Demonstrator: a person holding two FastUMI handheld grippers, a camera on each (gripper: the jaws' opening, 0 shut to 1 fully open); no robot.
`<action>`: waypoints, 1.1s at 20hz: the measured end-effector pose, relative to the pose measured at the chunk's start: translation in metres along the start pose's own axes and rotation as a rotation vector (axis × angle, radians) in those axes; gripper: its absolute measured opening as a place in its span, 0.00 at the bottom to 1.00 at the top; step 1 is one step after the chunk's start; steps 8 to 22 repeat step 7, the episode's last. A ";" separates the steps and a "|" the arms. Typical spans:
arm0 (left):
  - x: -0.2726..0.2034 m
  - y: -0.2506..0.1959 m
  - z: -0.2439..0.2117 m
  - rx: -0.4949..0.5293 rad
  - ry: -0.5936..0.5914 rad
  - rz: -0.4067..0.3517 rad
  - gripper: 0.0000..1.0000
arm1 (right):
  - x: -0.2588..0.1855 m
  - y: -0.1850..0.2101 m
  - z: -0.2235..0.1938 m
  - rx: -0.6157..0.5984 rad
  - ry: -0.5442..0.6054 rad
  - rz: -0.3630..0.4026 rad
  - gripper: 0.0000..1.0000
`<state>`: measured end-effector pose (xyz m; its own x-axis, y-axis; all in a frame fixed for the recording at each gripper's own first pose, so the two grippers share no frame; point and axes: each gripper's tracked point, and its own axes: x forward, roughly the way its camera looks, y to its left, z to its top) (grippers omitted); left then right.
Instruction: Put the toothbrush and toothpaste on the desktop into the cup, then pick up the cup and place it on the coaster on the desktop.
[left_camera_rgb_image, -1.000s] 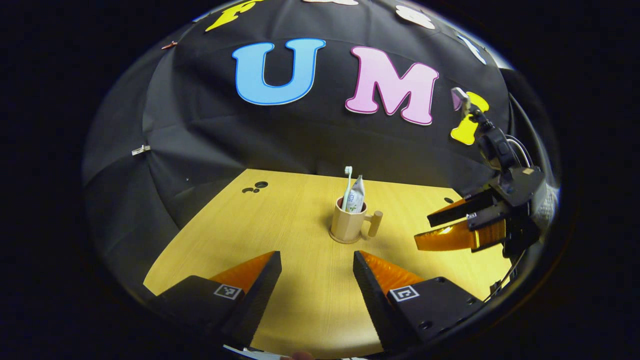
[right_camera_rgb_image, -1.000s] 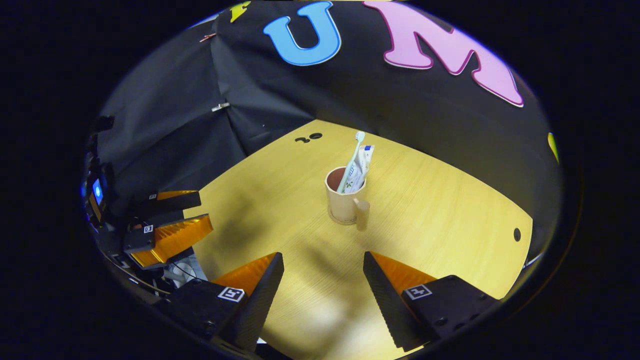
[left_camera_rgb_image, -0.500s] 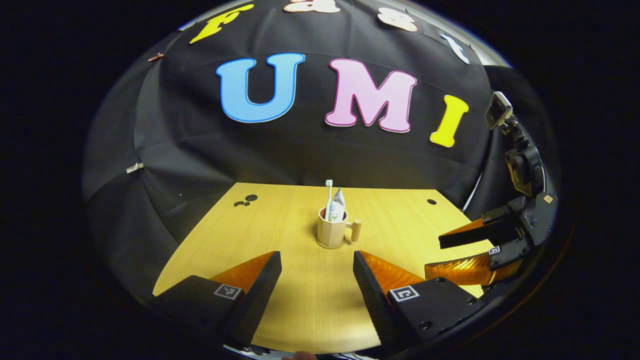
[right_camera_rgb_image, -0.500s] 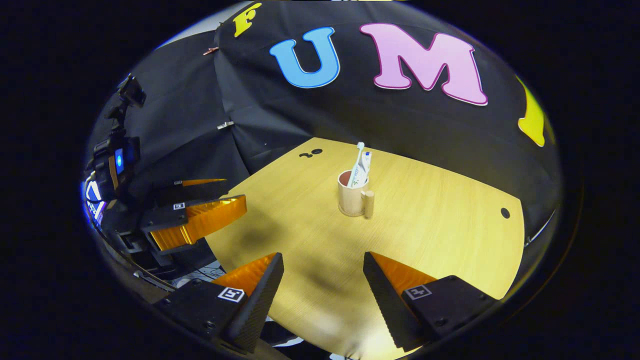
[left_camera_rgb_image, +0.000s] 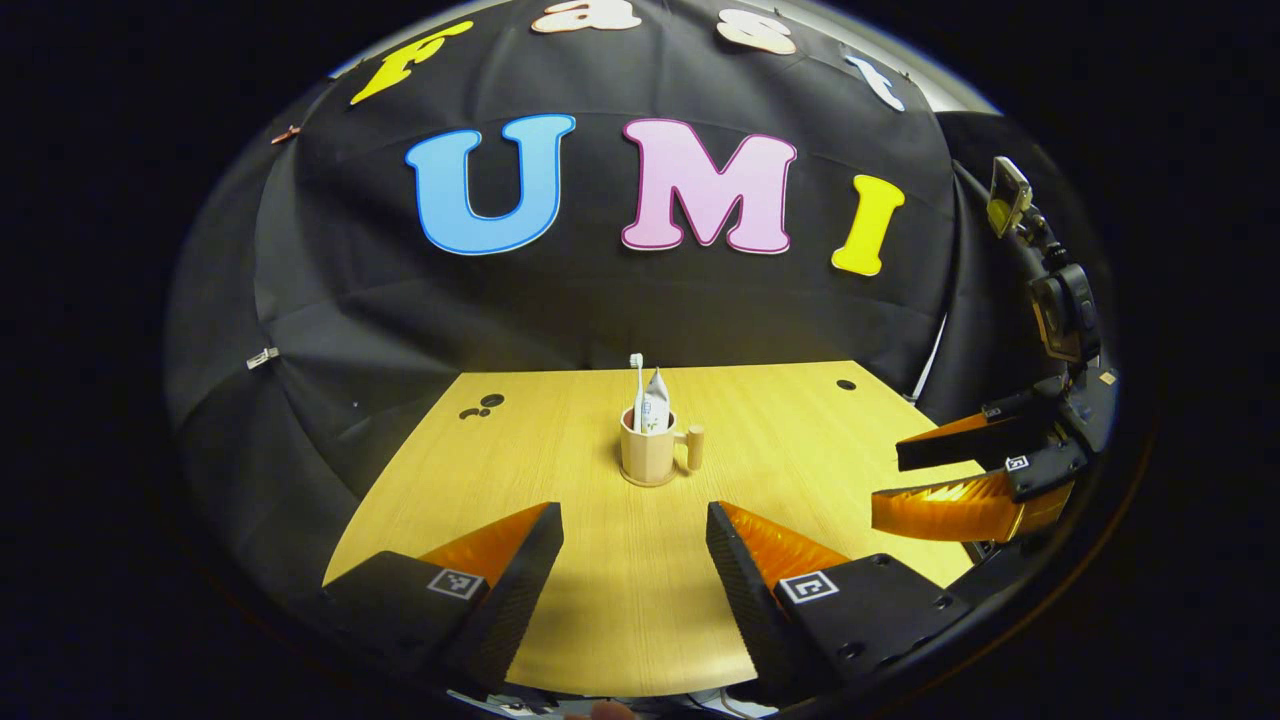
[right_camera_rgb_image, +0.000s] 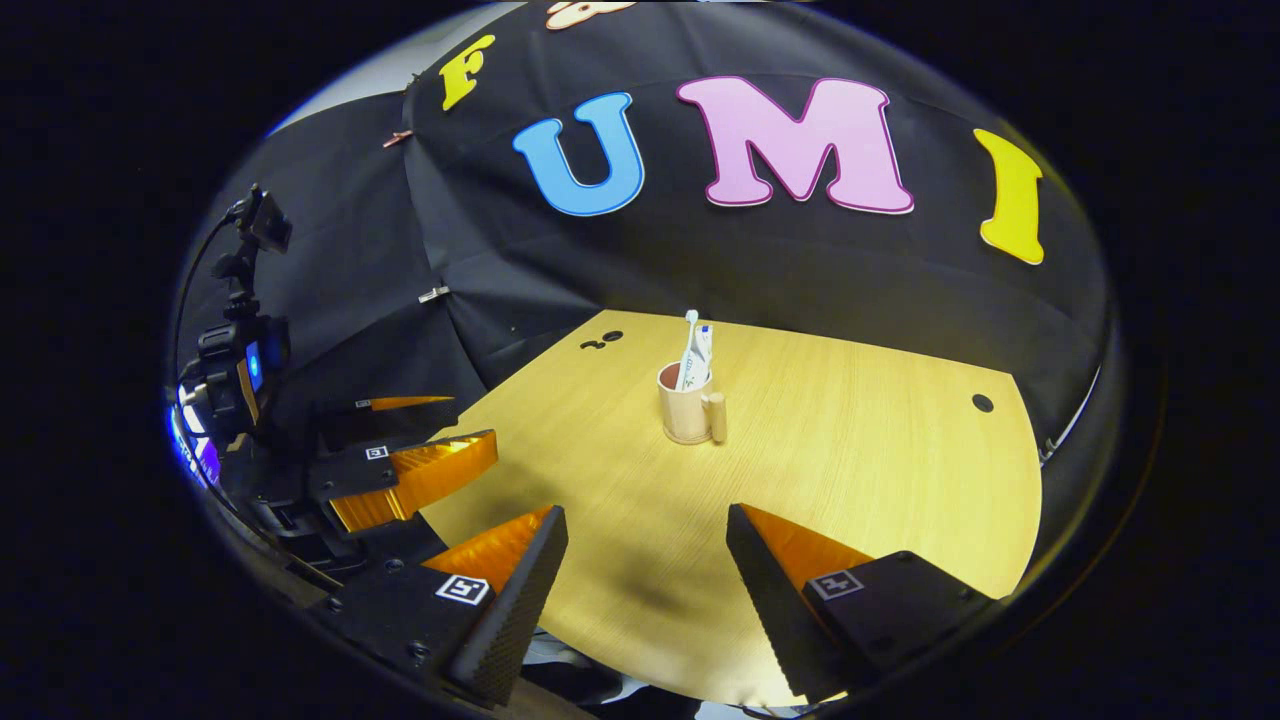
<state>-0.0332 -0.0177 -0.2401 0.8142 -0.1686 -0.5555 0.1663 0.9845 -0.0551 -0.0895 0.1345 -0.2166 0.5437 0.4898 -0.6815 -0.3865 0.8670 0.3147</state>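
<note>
A beige cup (left_camera_rgb_image: 648, 455) with a peg handle stands upright at the middle of the wooden table (left_camera_rgb_image: 800, 420). A thin beige coaster (left_camera_rgb_image: 650, 482) rims its base. A white toothbrush (left_camera_rgb_image: 636, 385) and a toothpaste tube (left_camera_rgb_image: 655, 405) stick up out of it. My left gripper (left_camera_rgb_image: 635, 530) is open over the near table edge, well short of the cup. My right gripper (left_camera_rgb_image: 888, 482) hangs open at the right edge. In the right gripper view the cup (right_camera_rgb_image: 685, 410), toothbrush (right_camera_rgb_image: 689, 345) and toothpaste (right_camera_rgb_image: 701, 350) stand far ahead of the open right gripper (right_camera_rgb_image: 648, 535). The open left gripper (right_camera_rgb_image: 472, 422) is at the left.
Small dark holes mark the tabletop at the far left (left_camera_rgb_image: 480, 407) and far right (left_camera_rgb_image: 846, 384). Black cloth walls close in behind and beside the table. Bare wood lies all around the cup (right_camera_rgb_image: 880, 460).
Both grippers have drawn back from the cup and levelled, so it looks smaller and farther off. Cup, toothbrush and toothpaste have stayed put.
</note>
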 end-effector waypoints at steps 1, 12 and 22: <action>0.001 0.001 -0.001 -0.001 0.001 0.001 0.92 | -0.001 0.001 0.000 0.002 -0.001 0.001 0.98; 0.002 0.001 0.000 0.000 0.006 -0.001 0.92 | -0.004 0.002 0.001 -0.005 0.004 0.000 0.98; 0.002 0.001 0.000 0.000 0.006 -0.001 0.92 | -0.004 0.002 0.001 -0.005 0.004 0.000 0.98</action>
